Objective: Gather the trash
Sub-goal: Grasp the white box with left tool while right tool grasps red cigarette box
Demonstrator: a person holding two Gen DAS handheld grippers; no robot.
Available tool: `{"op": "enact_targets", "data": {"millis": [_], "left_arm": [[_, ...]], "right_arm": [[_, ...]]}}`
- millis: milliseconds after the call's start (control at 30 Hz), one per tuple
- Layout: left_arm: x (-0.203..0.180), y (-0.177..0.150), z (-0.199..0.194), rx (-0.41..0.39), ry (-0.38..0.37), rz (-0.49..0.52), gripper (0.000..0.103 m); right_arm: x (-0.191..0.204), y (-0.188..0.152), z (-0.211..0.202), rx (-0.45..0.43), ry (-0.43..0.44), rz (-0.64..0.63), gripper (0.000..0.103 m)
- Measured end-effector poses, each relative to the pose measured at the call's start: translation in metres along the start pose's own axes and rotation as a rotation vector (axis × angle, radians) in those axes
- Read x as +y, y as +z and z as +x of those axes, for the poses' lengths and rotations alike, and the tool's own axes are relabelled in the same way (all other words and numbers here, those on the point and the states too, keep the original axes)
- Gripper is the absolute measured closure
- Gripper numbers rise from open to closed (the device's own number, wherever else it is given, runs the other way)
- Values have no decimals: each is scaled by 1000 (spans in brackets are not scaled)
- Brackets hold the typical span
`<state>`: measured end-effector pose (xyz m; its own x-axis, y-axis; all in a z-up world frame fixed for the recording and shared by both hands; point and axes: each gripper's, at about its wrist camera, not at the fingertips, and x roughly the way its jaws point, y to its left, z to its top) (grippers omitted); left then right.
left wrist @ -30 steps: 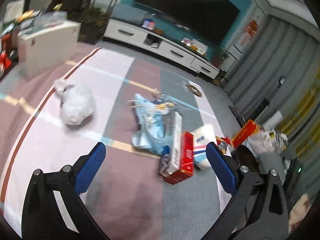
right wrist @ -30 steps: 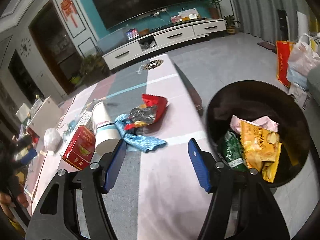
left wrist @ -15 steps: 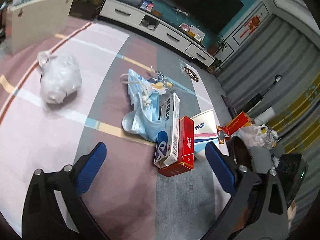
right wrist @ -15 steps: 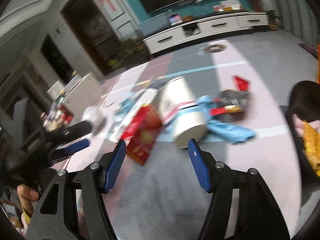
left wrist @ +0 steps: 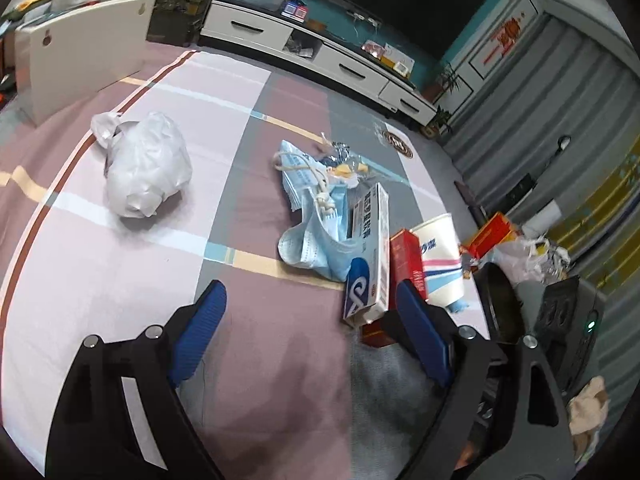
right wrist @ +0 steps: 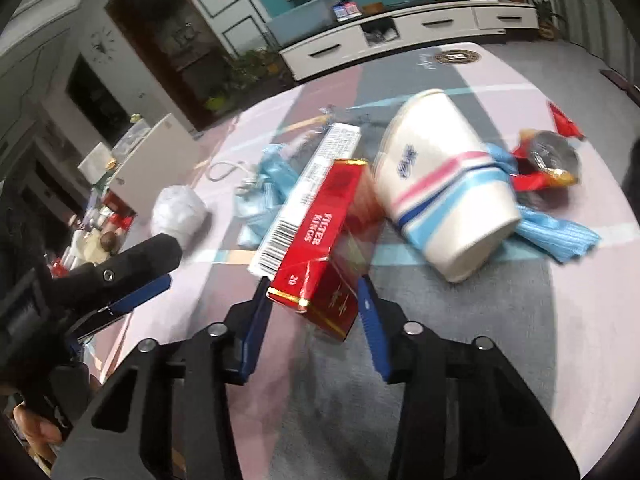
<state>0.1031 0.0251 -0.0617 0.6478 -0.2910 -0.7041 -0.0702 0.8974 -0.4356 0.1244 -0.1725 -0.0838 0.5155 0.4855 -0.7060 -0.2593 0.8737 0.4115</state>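
A red cigarette carton [right wrist: 328, 240] lies on the table with a white and blue box [right wrist: 316, 168] leaning on it. My right gripper [right wrist: 316, 320] is open, its blue pads either side of the carton's near end. A paper cup [right wrist: 444, 192] lies on its side beside it, next to a blue cloth [right wrist: 556, 236] and a red snack wrapper [right wrist: 552, 164]. My left gripper [left wrist: 312, 336] is open and empty, short of the box [left wrist: 372, 248], carton [left wrist: 408, 256] and cup [left wrist: 438, 252]. Blue face masks [left wrist: 316, 216] and a tied white bag [left wrist: 144, 164] lie further out.
The table [left wrist: 120, 280] has a striped pink and grey cloth. A black bin [left wrist: 500, 304] stands off its right edge, with bags and a red box [left wrist: 492, 232] on the floor behind. A white cabinet [left wrist: 80, 48] stands far left. My left gripper shows in the right wrist view [right wrist: 132, 280].
My right gripper swung left from the bin and closed in on the red carton, its jaws narrower. My left gripper drifted slightly closer over the table.
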Motion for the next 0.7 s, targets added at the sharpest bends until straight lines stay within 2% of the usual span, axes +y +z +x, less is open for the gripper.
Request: {"op": "enact_targets", "data": {"millis": [100,200,333,367,433,567,700], "left_arm": [[-8,-2,4,9,-3,51,17],[-20,-4,8,10,3,107,17],[-36,-8,17,20,25,178,17],[-39,-10,20,26,28,192,18],[-42,-10,24,35,21,202,20],[-43,-8,25,34,0,206,28],[-48,-11,30,58,-23,223,45]], "right_arm": [[-9,-1,-10,-12,8,15,60],[-14,-1,-17,-30,-22,21,62],[-14,-2,-10,-12,-55,8,73],[-12,-2,-10,-15,-62,-5,79],[-5,-3,-12,-30,-75,-45,80],[-1,-4,-30,-71,-89,-106,81],[-6,-3,-58,-134,-79,-121,81]]}}
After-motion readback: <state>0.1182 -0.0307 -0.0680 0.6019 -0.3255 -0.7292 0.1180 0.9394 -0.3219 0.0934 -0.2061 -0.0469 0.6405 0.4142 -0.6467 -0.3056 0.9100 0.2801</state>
